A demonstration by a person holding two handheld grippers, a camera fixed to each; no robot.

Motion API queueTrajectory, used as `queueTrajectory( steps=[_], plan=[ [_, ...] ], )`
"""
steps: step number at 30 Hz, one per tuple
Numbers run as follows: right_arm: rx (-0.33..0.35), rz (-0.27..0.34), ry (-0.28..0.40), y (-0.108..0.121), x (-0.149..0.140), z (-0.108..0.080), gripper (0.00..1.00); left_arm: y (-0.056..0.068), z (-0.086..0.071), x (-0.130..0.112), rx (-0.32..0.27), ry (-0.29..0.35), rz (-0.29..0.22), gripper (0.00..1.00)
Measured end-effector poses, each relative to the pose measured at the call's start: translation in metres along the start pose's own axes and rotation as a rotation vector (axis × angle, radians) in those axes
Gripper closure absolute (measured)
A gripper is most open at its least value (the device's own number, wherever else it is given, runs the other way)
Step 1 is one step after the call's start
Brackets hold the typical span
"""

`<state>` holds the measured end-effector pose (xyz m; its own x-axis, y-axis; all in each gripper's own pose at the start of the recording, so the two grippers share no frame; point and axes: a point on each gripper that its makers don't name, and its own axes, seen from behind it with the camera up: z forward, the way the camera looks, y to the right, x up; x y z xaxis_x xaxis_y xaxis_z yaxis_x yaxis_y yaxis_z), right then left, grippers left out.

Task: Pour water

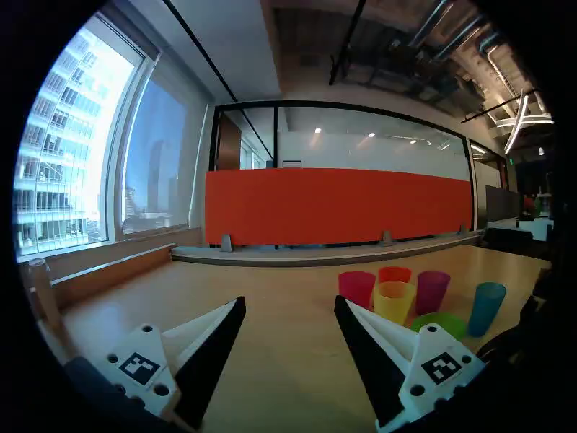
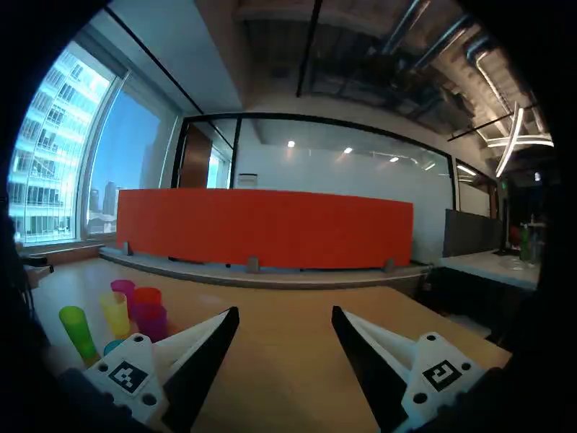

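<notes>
Several coloured plastic cups stand on the wooden table. In the left gripper view a pink cup (image 1: 356,287), a red cup (image 1: 394,274), a yellow cup (image 1: 394,301), a purple cup (image 1: 432,290), a blue cup (image 1: 486,308) and a low green cup (image 1: 440,323) cluster ahead and to the right of my left gripper (image 1: 290,307), which is open with nothing between its fingers. In the right gripper view a green cup (image 2: 77,332), a yellow cup (image 2: 115,313), a red cup (image 2: 146,297) and a purple cup (image 2: 153,322) stand left of my open, empty right gripper (image 2: 283,315).
The wooden table (image 1: 288,289) runs back to an orange partition (image 1: 339,206) under glass panels. A window ledge (image 1: 108,263) borders the left side. A clear glass (image 1: 40,289) stands at the far left. Another desk (image 2: 498,267) sits off to the right.
</notes>
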<state>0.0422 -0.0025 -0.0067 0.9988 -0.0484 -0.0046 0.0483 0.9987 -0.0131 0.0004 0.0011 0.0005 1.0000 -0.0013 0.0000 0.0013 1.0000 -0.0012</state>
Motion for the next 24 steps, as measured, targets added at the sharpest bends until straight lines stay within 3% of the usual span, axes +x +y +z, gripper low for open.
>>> queueTrajectory(
  steps=[8,24],
  plan=[
    [0.013,0.046,-0.002,-0.009,-0.019,0.004,0.01,0.000,0.000,0.000,0.000,0.000,0.000,0.09],
    [0.001,0.031,-0.018,-0.005,-0.035,0.005,0.01,0.000,0.000,0.000,0.000,0.000,0.000,0.09]
  ],
)
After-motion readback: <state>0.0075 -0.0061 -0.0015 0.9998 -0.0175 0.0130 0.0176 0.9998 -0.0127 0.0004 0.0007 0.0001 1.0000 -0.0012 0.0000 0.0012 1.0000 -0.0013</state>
